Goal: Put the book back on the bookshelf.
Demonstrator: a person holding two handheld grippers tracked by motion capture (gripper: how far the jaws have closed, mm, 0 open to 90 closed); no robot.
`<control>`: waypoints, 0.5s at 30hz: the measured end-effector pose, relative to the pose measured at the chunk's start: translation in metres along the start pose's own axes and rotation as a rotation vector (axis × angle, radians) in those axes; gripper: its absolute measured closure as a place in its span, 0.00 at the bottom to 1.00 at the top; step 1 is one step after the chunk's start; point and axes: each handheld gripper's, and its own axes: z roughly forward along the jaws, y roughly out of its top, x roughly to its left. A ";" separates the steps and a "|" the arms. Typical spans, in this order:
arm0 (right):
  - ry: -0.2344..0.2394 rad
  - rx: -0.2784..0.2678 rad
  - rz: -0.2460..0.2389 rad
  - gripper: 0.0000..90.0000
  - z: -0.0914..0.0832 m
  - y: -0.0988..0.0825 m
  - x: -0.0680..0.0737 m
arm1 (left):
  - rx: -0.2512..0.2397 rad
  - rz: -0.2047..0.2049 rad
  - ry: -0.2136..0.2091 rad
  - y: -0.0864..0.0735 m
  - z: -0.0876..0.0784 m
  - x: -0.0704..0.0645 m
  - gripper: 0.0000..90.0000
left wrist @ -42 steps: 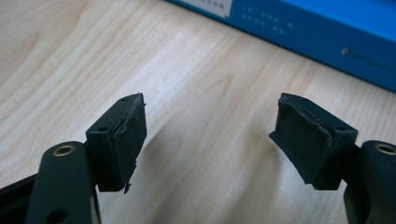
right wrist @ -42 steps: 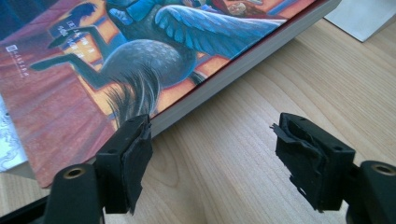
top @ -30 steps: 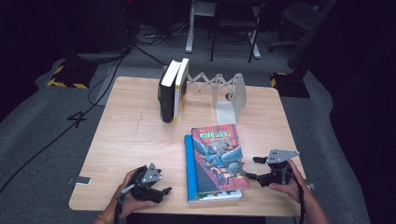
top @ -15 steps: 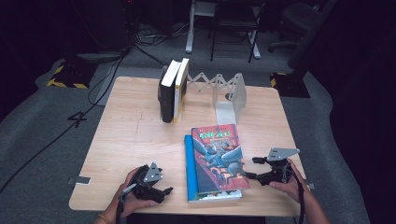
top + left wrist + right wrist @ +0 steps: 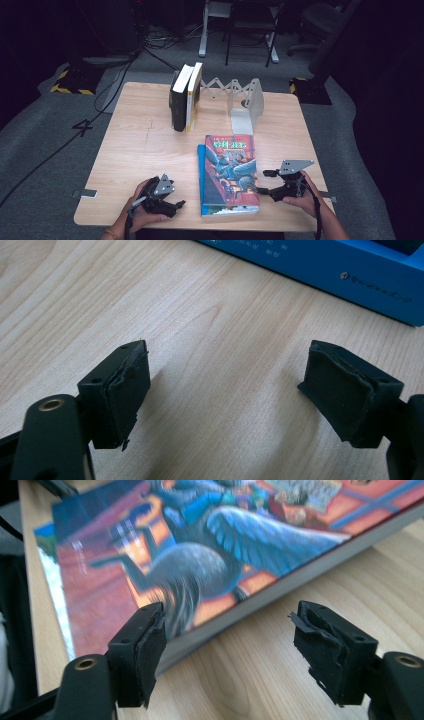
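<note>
Hand-held gripper [image 5: 264,182] hovers open over wooden table [image 5: 145,140], dim room.

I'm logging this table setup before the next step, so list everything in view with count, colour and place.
Illustrated book: one, blue spine, orange and blue cover, lying flat at the near middle of the table.
Upright books: two, one dark and one yellow-edged, standing together at the far side, left of the bookend.
Expanding bookend: one, pale grey, at the far side, right of the upright books.
Table: one, light wood.
Chair: one, dark, on the floor beyond the table.
Left gripper: one, black, jaws open over bare wood, left of the illustrated book.
Right gripper: one, black, jaws open at the illustrated book's right edge.
</note>
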 end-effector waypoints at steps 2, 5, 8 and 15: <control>-0.010 -0.006 0.004 0.33 -0.001 0.004 0.001 | -0.002 -0.006 0.009 0.001 0.001 0.000 0.22; -0.016 -0.001 0.004 0.32 0.001 0.011 0.003 | 0.000 -0.014 0.014 0.002 0.001 0.000 0.22; -0.023 0.019 0.004 0.31 0.006 0.017 0.004 | 0.002 -0.012 0.016 0.003 0.002 0.001 0.22; -0.023 0.112 0.052 0.19 0.025 0.025 -0.010 | 0.004 -0.009 0.032 0.011 0.009 0.004 0.22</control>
